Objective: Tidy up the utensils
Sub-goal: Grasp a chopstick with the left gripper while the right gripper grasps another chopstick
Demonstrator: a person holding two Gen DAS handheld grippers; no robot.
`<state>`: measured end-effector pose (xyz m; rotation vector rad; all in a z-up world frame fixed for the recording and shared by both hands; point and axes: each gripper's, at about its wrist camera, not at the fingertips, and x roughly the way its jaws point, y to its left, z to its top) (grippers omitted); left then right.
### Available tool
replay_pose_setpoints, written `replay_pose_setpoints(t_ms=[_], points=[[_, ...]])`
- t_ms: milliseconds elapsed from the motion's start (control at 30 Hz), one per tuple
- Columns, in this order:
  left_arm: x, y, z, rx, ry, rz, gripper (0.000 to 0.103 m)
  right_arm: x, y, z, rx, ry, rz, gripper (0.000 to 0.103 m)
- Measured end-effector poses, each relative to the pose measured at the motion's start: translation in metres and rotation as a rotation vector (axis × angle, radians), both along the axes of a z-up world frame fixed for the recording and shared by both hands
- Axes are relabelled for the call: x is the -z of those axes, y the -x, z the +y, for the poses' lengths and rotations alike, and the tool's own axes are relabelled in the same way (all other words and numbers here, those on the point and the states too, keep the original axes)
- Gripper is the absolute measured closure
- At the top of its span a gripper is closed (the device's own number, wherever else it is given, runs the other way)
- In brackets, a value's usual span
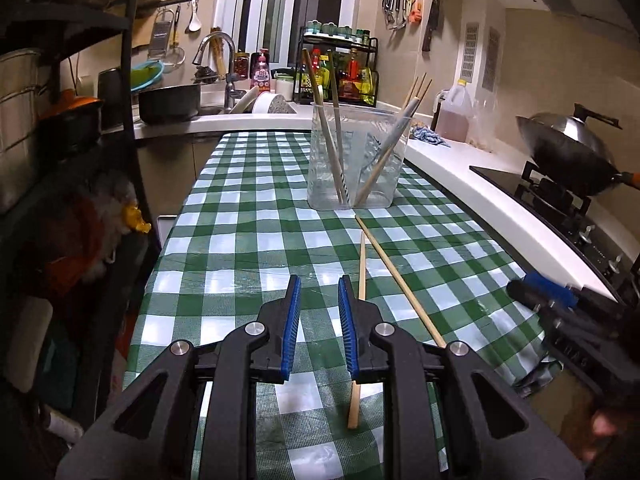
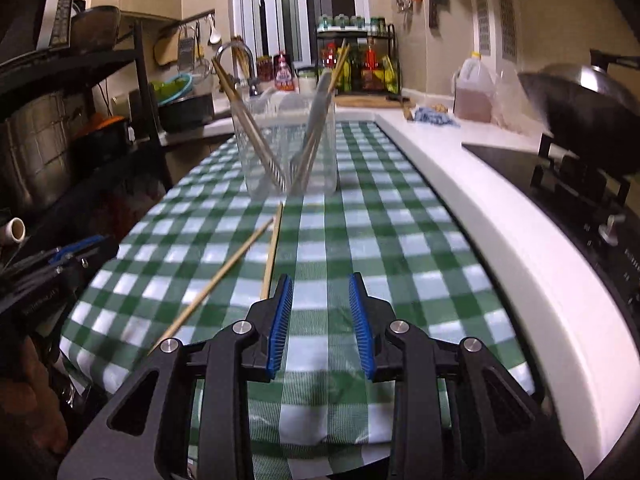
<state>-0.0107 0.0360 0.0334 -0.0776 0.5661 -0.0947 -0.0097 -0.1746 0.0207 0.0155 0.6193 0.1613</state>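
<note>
Left gripper (image 1: pixel 319 286) and right gripper (image 2: pixel 321 284) spread, empty; loose chopsticks (image 1: pixel 362 264) between them.

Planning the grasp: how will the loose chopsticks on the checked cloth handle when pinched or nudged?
The chopsticks look thin, straight and wooden: probably stiff and light. They lie flat on the tablecloth, so pads may struggle to get under them. A nudge would likely slide or roll them.
</note>
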Motion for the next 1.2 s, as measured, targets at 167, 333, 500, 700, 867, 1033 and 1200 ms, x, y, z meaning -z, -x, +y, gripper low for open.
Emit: replay_pose_setpoints(t_ms=[167, 333, 500, 700, 867, 1033, 1200], points=[[0.010, -0.002, 0.006, -0.019, 0.024, 0.028, 0.084, 0.018, -0.006, 0.009, -0.031, 0.008, 0.035, 0.075], [0.034, -0.012, 0.009, -0.015, 0.084, 0.127, 0.084, 0.031, -0.009, 0.023, -0.082, 0.020, 0.084, 0.075], [0.047, -0.011, 0.004, 0.019, 0.123, 0.177, 0.084, 0.043, -0.014, 0.033, -0.119, 0.017, 0.131, 0.075], [0.056, -0.010, -0.010, 0.073, 0.120, 0.215, 0.084, 0.049, -0.020, 0.046, -0.154, 0.050, 0.161, 0.075], [0.062, -0.010, -0.019, 0.102, 0.076, 0.241, 0.084, 0.053, -0.023, 0.043, -0.141, 0.063, 0.168, 0.077], [0.064, -0.009, -0.026, 0.106, 0.018, 0.240, 0.084, 0.053, -0.023, 0.038, -0.129, 0.069, 0.168, 0.096], [0.063, -0.011, -0.027, 0.093, -0.013, 0.230, 0.096, 0.053, -0.022, 0.022, -0.080, 0.060, 0.166, 0.096]])
